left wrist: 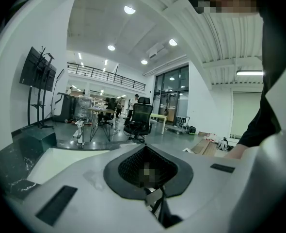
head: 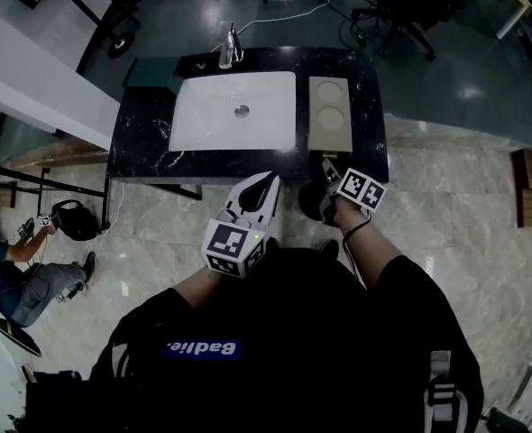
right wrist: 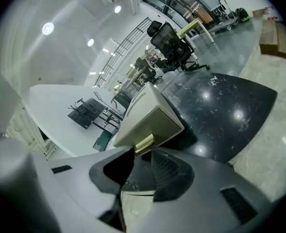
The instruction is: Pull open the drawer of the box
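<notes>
**A:** Where does the box sit?

**B:** The box (head: 330, 114) stands on the right part of the black desk (head: 149, 142), front toward the person. In the right gripper view its drawer (right wrist: 156, 123) looks fully shut, with a pale pull tab (right wrist: 144, 143) jutting out low on the front.

**A:** And the two tools?

**B:** The right hand-held gripper (right wrist: 142, 153) has its jaws apart, with the tab just at their mouth and not yet inside, as far as I can judge. The left hand-held gripper (left wrist: 145, 148) has its jaws together on nothing and is held back from the desk (it points out across the room).

**A:** What could go wrong?

**B:** The tab is small and thin. Closing too early would catch only its lip, and the jaws would likely slip off on the pull. Nothing steadies the box either, so a stiff drawer could drag the whole box toward the desk's near edge instead of opening.
</notes>
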`<state>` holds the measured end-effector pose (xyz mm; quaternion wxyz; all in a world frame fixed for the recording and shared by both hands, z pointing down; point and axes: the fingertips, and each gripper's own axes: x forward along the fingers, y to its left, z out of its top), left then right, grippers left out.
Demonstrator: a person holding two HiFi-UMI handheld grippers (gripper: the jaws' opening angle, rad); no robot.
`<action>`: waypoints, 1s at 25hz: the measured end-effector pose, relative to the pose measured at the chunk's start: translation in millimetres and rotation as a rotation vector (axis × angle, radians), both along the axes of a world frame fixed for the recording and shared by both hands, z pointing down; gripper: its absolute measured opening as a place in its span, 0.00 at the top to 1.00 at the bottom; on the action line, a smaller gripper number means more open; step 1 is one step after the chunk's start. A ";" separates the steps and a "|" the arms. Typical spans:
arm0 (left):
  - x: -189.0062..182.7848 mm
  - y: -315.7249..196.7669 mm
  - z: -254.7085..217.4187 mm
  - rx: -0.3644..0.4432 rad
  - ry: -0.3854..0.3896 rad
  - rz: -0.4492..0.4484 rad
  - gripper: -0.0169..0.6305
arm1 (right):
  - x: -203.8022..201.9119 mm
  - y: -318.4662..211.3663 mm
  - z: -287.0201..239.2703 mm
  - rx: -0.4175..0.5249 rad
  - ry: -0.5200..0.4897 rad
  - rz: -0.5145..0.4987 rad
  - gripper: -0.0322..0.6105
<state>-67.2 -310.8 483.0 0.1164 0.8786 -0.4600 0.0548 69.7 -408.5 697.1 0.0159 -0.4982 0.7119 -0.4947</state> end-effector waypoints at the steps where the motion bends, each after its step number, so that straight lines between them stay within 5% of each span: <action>1: -1.0 -0.2 0.7 -0.003 0.000 -0.002 0.99 | -0.3 -0.9 1.0 -0.002 -0.003 0.002 0.79; 25: -10.0 4.0 5.0 -0.018 -0.014 -0.011 0.99 | 1.1 -8.0 3.9 0.014 -0.159 0.048 0.82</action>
